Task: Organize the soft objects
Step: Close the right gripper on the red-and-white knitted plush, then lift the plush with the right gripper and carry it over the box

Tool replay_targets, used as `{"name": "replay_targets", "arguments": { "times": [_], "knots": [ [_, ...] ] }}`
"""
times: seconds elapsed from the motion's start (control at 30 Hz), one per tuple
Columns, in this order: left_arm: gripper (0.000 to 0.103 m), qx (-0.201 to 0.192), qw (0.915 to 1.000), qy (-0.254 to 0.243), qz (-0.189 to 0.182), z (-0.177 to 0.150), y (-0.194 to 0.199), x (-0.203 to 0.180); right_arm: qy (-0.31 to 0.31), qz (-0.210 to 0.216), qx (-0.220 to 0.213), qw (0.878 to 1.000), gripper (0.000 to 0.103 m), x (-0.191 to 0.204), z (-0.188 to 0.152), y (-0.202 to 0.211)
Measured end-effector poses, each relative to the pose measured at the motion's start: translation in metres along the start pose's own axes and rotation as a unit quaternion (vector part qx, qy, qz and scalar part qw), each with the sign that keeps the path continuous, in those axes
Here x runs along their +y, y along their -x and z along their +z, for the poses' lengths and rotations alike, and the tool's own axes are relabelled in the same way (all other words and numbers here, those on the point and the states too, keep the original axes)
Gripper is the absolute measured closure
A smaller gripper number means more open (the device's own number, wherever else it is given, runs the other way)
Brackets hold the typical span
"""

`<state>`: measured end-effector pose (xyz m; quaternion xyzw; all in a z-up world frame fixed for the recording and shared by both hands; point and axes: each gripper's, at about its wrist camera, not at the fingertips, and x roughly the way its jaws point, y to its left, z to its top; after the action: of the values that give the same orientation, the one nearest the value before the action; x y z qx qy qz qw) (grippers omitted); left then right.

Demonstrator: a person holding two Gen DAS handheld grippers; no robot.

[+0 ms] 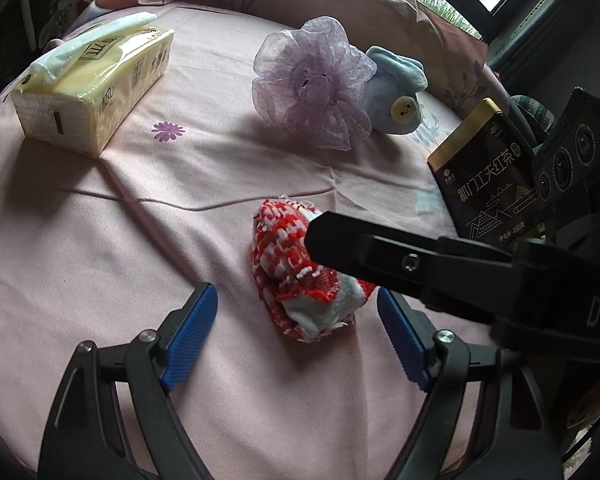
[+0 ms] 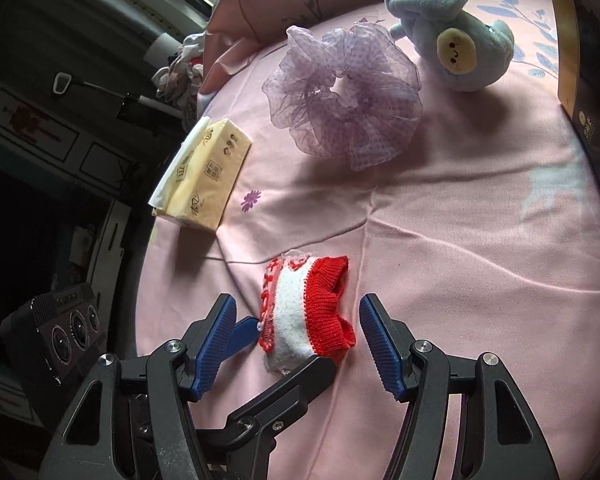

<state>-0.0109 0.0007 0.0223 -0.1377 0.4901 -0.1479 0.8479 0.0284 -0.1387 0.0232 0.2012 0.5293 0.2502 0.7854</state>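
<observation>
You are bracketing the red-and-white knitted cloth bundle (image 1: 306, 268) at lower centre of both views; left gripper (image 1: 296, 340) and right gripper (image 2: 300, 344) are both gaping wide, gripping nothing. Next, I judge: one should be closing on it.

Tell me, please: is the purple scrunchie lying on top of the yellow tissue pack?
No. The purple scrunchie lies on the pink sheet beside the blue plush toy, well apart from the tissue pack.
</observation>
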Motion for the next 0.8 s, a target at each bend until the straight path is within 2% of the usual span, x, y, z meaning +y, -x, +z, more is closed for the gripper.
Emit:
{"name": "replay_targets", "arguments": {
  "times": [0.07,0.1,0.13,0.17,0.27,0.3,0.57,0.8],
  "knots": [
    [0.022,0.000,0.9999,-0.007,-0.011,0.000,-0.001,-0.003,0.003,-0.001,0.008,1.000,0.040,0.000,-0.002,-0.004],
    [0.026,0.002,0.9998,-0.004,-0.019,0.000,-0.002,-0.004,0.003,0.001,0.010,1.000,0.043,0.000,-0.003,-0.007],
    [0.031,0.000,0.9997,0.001,-0.025,0.000,-0.002,-0.003,0.001,0.000,0.013,1.000,0.050,-0.001,-0.003,-0.010],
    [0.041,0.003,0.9994,0.004,-0.033,0.000,-0.003,-0.004,-0.002,-0.002,0.016,1.000,0.055,-0.002,-0.004,-0.012],
    [0.059,-0.003,0.9997,0.001,-0.024,0.000,0.000,-0.007,-0.012,0.017,0.021,1.000,0.059,-0.006,-0.005,-0.015],
    [0.061,-0.008,0.9996,-0.006,-0.024,0.000,0.003,-0.008,-0.008,0.018,0.018,1.000,0.060,-0.005,-0.005,-0.014],
    [0.063,-0.092,0.9937,-0.045,-0.046,0.003,0.050,-0.029,0.040,0.042,-0.046,0.997,0.061,0.023,-0.006,0.034],
    [0.063,-0.158,0.9813,-0.101,-0.043,0.002,0.094,-0.073,0.084,0.043,-0.117,0.989,0.061,0.045,-0.014,0.096]
  ]
}}
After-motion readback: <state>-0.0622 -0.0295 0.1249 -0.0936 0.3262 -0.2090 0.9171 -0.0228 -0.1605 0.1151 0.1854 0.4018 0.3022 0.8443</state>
